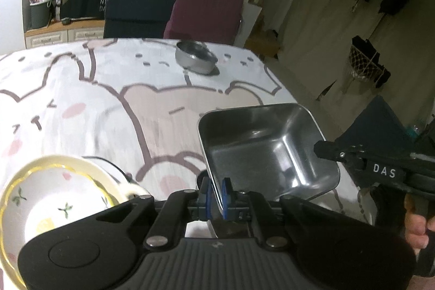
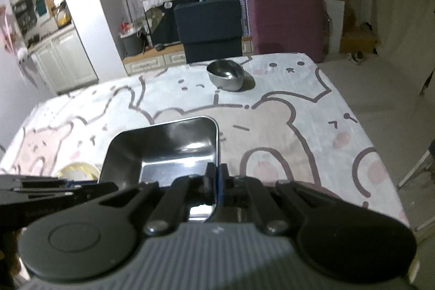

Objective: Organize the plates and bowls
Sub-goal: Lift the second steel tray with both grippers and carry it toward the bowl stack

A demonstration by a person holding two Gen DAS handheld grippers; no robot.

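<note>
Two handheld grippers share one square steel tray (image 1: 267,151) above a counter (image 1: 89,99) draped in a bear-print cloth. The left gripper (image 1: 217,190) pinches the tray's near rim between its blue pads, and the right gripper (image 2: 216,182) clamps the rim at the tray's right corner. The tray tilts, its hollow facing the cameras, clear of the cloth. A yellow-rimmed floral bowl (image 1: 54,197) sits low at the left, beside the left gripper. A round steel bowl (image 1: 195,57) stands well apart at the counter's far edge. Part of a hand (image 1: 416,224) grips the right tool's handle.
</note>
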